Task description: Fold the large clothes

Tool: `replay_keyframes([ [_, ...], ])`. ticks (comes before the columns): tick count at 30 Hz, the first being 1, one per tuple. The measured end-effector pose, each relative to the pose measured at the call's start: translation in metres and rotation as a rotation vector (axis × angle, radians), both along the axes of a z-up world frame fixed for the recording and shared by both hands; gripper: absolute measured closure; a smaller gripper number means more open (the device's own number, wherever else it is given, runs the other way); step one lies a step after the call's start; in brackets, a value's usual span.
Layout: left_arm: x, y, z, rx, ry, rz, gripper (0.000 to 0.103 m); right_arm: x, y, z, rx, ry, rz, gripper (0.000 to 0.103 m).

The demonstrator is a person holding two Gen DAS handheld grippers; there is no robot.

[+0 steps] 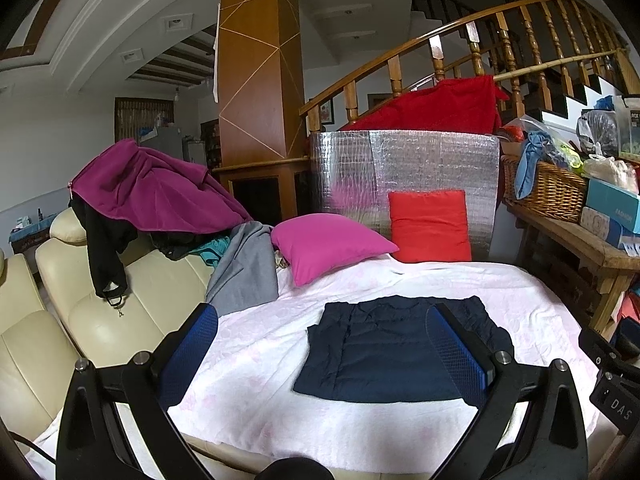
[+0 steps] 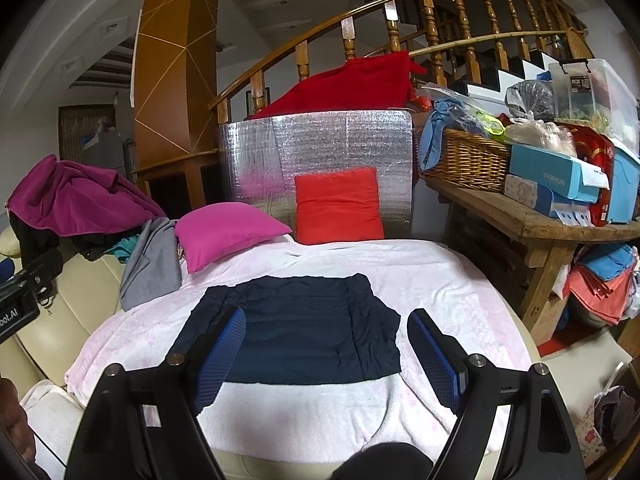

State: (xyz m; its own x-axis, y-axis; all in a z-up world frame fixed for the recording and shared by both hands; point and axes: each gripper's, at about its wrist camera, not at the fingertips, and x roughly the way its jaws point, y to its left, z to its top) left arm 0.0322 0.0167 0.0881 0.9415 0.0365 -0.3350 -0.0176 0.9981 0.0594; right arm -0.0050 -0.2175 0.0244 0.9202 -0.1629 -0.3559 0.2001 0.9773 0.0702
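Observation:
A dark navy quilted garment (image 1: 384, 352) lies folded into a flat rectangle on a pale pink blanket (image 1: 280, 340). It also shows in the right wrist view (image 2: 296, 328). My left gripper (image 1: 324, 320) is open and empty, held above the blanket near the garment's near left side. My right gripper (image 2: 326, 320) is open and empty, above the garment's near edge. Neither touches the garment. A pile of clothes with a magenta fleece (image 1: 148, 188), a black garment (image 1: 106, 248) and a grey one (image 1: 248, 272) lies on the cream sofa (image 1: 120, 312) at the left.
A pink cushion (image 1: 328, 244) and a red cushion (image 1: 430, 226) lean at the far end against a silver foil panel (image 1: 404, 164). A wooden bench (image 2: 540, 220) at the right holds a wicker basket (image 2: 464, 160) and boxes. A stair railing (image 1: 480, 52) stands behind.

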Motion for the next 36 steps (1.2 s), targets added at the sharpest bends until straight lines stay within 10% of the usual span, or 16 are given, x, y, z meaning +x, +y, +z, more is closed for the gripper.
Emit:
replay_keyframes([
  [36, 0.011, 0.004, 0.000, 0.029, 0.020, 0.016, 0.000, 0.017, -0.006, 0.003, 0.022, 0.005, 0.014, 0.017],
])
